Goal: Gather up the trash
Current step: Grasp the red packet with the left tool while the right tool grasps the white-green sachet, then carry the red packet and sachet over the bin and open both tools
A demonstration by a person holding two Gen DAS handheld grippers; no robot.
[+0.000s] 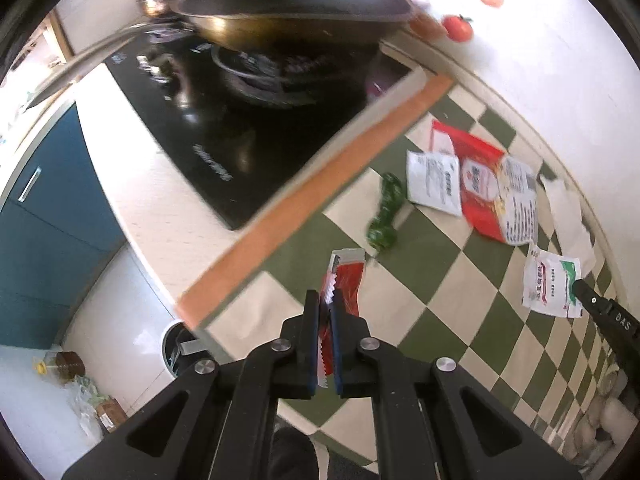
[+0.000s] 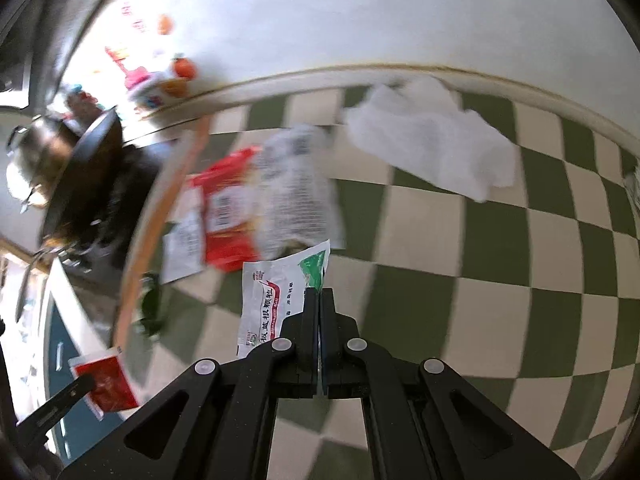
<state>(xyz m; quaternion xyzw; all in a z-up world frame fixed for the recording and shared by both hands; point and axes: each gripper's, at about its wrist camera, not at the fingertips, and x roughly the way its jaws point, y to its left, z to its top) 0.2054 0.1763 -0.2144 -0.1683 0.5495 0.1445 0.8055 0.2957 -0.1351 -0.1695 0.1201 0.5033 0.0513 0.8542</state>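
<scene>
Left gripper (image 1: 327,300): jaws clamped on red sachet (image 1: 346,280), tilted steeply down above the checkered cloth (image 1: 420,280).
Red sachet writing: too blurred to read.
Large red packet (image 1: 480,184): flat on the cloth, print illegible.
Right gripper (image 2: 320,300): jaws pinching green corner of white sachet (image 2: 276,300), angled downward.
White sachet label: red Chinese characters, "板蓝根颗粒".
White tissue (image 2: 432,140): far on the table, near the wall.
</scene>
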